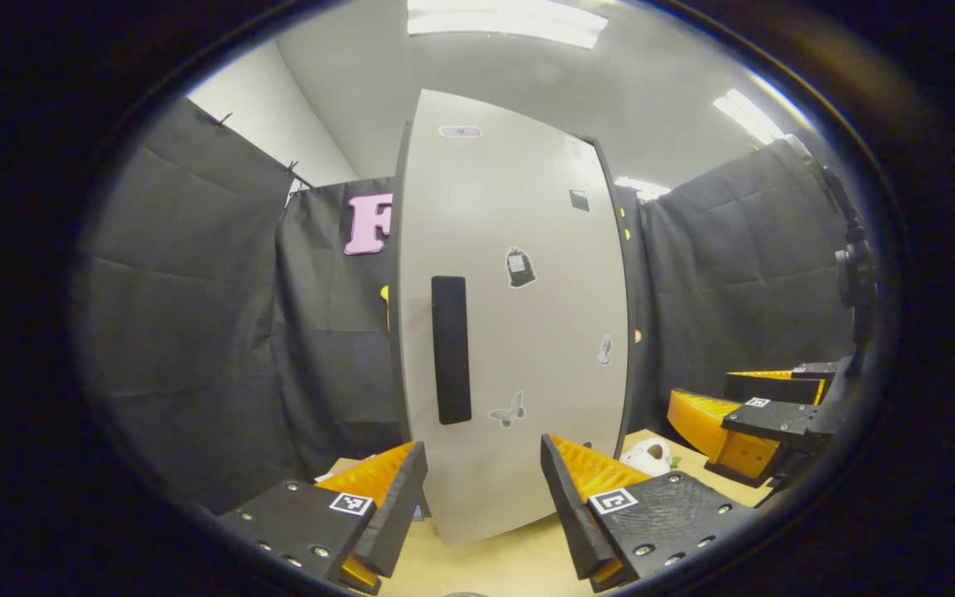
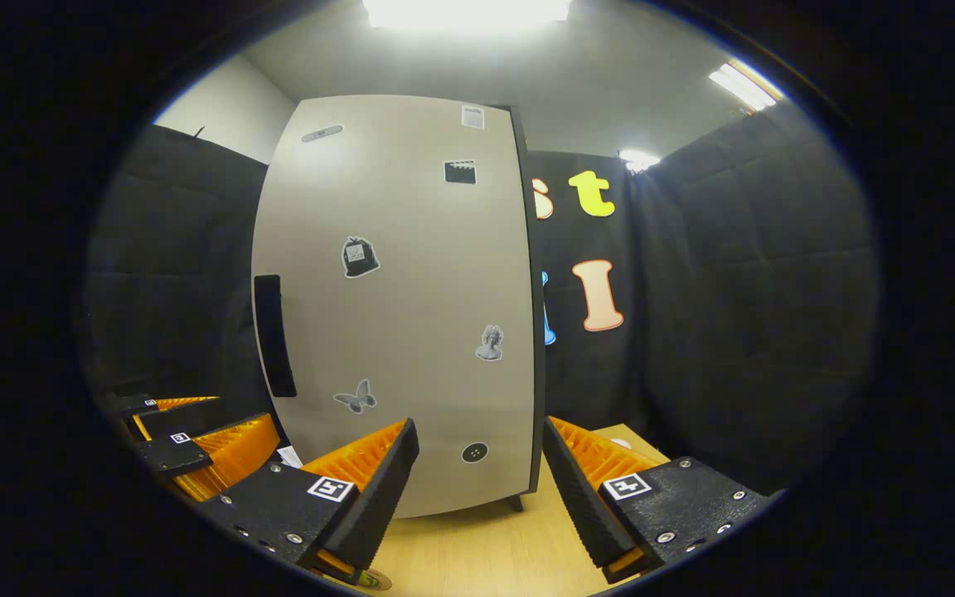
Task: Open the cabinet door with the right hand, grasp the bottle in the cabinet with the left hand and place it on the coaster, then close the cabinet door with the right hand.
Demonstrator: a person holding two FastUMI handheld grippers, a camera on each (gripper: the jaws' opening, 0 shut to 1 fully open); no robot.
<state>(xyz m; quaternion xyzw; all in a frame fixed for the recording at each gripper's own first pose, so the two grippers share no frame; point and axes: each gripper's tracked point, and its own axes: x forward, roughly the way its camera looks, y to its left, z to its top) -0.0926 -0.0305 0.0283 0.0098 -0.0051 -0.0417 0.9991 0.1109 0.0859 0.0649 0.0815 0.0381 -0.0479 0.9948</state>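
Your left gripper (image 1: 482,497) and right gripper (image 2: 477,489) both gape, facing the closed cabinet door (image 1: 519,332) on the table (image 2: 486,547).

Shut cabinet door (image 1: 519,315) blocking way fwd; bare table (image 2: 477,547) betw both grippers & door.

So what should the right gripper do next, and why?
Probably move the right gripper left to the dark handle on the cabinet door. The door looks fully closed, so the bottle inside can't be reached yet. Both the right gripper and the left gripper are open and hold nothing, in front of the door, apart from it.
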